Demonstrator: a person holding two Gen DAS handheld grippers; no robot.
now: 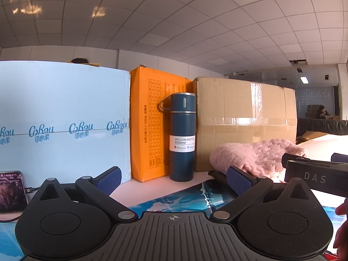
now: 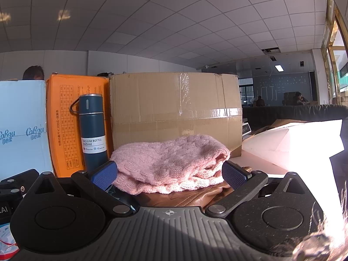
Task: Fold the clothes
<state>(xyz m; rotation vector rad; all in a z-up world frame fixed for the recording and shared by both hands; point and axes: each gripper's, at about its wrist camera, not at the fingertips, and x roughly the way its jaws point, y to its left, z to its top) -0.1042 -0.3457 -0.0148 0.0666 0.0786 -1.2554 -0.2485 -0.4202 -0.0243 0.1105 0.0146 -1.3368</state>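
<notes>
A folded pink knit sweater point(image 2: 171, 163) lies on a brown leather garment point(image 2: 195, 198) right in front of my right gripper point(image 2: 170, 174). The right gripper is open, its blue pads point(image 2: 236, 173) on either side of the sweater's near edge, not clamping it. In the left wrist view the sweater point(image 1: 256, 154) sits at the right, against the cardboard box. My left gripper point(image 1: 174, 181) is open and empty, low over a blue printed mat point(image 1: 184, 198). The right gripper's body point(image 1: 315, 176) shows at the right edge of that view.
Along the back stand a light blue carton point(image 1: 61, 119), an orange box point(image 1: 150, 128), a dark blue vacuum bottle point(image 1: 182, 137) and a large cardboard box point(image 1: 245, 119). A phone on a cable point(image 1: 10, 191) lies at the left. A white bag point(image 2: 293, 143) lies at the right.
</notes>
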